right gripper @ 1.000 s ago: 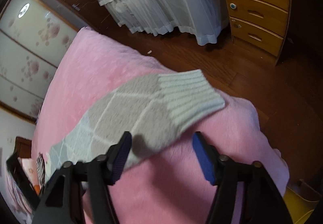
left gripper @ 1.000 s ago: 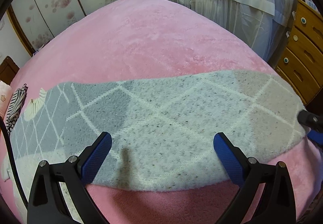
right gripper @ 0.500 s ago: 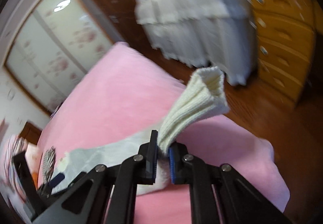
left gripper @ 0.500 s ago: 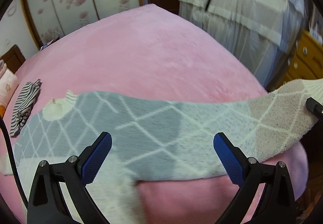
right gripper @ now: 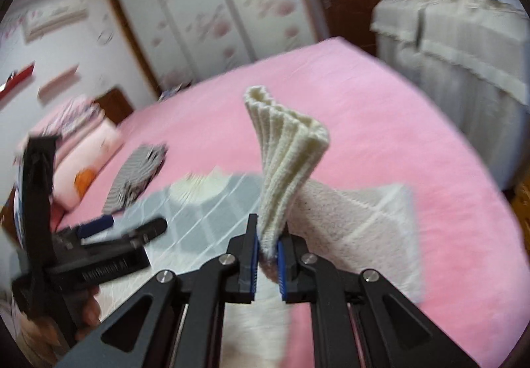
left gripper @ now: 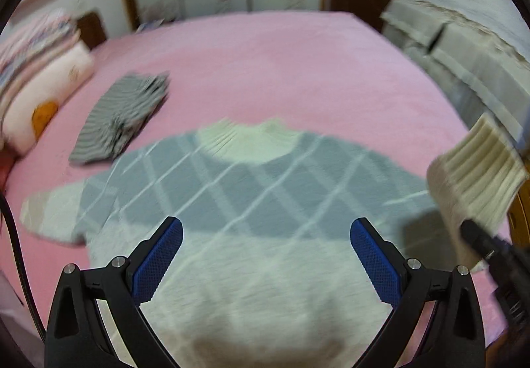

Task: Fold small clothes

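The right tongs (right gripper: 267, 247), open a second ago, now pinch the sweater (left gripper: 251, 235) sleeve cuff (right gripper: 285, 149) up off the pink bed (left gripper: 281, 69), starting the fold, while the left tongs (left gripper: 265, 255) hover wide above its body.

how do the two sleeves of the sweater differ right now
The right sleeve is lifted off the bed, its ribbed cuff pinched in the right gripper and standing upright. The left sleeve lies flat on the pink blanket, untouched, the left gripper hovering open. Both are pale knit.
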